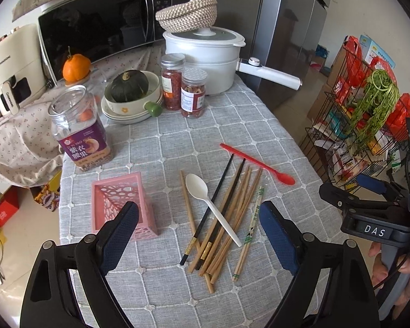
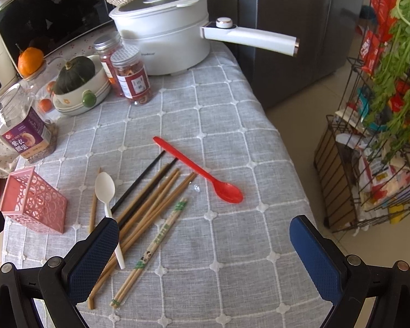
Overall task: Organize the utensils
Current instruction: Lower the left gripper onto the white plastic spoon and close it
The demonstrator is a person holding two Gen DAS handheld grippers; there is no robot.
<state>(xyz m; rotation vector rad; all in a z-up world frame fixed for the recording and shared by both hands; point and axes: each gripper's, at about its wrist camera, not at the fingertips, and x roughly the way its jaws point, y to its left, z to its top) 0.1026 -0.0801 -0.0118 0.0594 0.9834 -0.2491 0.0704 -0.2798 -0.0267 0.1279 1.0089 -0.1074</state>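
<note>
A pink perforated utensil holder (image 1: 123, 205) (image 2: 32, 202) stands upright on the grey tablecloth, apparently empty. Right of it lies a loose pile of wooden and black chopsticks (image 1: 227, 218) (image 2: 150, 199), a white plastic spoon (image 1: 205, 196) (image 2: 106, 191) across them, and a wrapped pair of chopsticks (image 1: 252, 224) (image 2: 155, 243). A red spoon (image 1: 259, 165) (image 2: 205, 175) lies beyond the pile. My left gripper (image 1: 199, 232) is open and empty above the pile's near end. My right gripper (image 2: 205, 248) is open and empty, above bare cloth near the wrapped pair; it also shows in the left wrist view (image 1: 369, 202).
At the back stand a white pot (image 1: 205, 60) with a long handle, two red-filled jars (image 1: 183, 87), a bowl stack holding a squash (image 1: 131, 95), an open plastic jar (image 1: 79, 128) and a microwave (image 1: 95, 24). A wire rack (image 2: 374, 136) of groceries stands off the table's right edge.
</note>
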